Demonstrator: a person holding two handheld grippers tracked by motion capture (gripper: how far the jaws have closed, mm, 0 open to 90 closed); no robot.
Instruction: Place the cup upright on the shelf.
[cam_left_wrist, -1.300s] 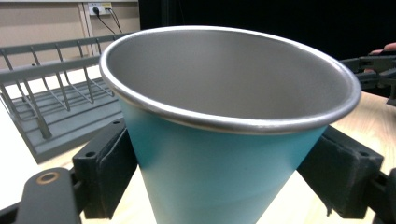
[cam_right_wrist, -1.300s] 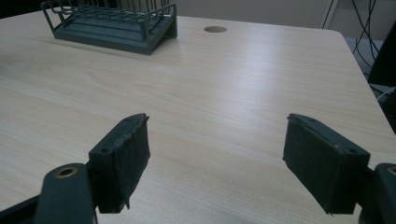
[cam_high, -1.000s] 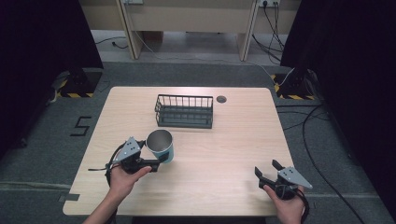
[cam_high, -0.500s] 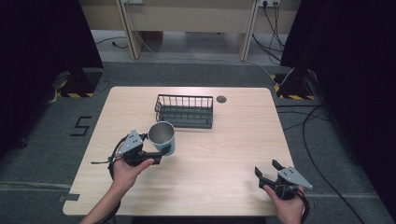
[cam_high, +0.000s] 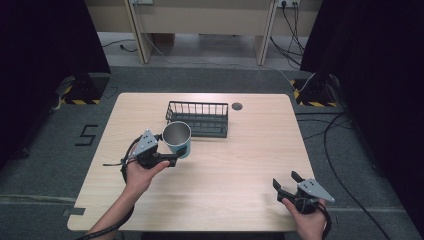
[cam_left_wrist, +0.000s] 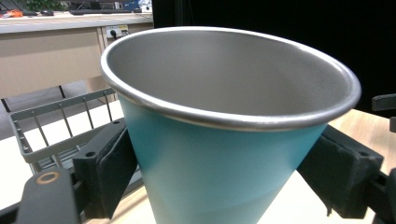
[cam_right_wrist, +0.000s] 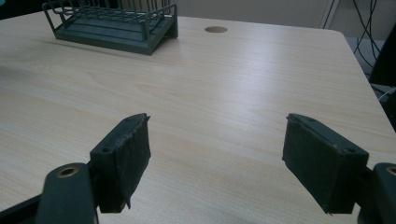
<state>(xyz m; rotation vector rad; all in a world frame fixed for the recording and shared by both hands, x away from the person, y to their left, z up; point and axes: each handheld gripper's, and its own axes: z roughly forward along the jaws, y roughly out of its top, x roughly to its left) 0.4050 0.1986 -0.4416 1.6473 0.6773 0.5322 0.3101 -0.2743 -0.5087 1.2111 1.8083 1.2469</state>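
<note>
Left tool (cam_high: 170, 159) clamps cup (cam_high: 177, 139), upright, mouth up. Basket (cam_high: 198, 118) lies just beyond it, long axis across bench. Right tool (cam_high: 289, 183) wide open, empty, well apart.

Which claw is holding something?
The left claw: it is shut on the teal cup. The right claw is open above the table.

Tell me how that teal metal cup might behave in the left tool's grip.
The teal tapered metal cup looks rigid, so it probably won't deform. Its smooth wall widens upward, so it could slip down between the left tool's pads. Empty inside, it is likely light.
</note>
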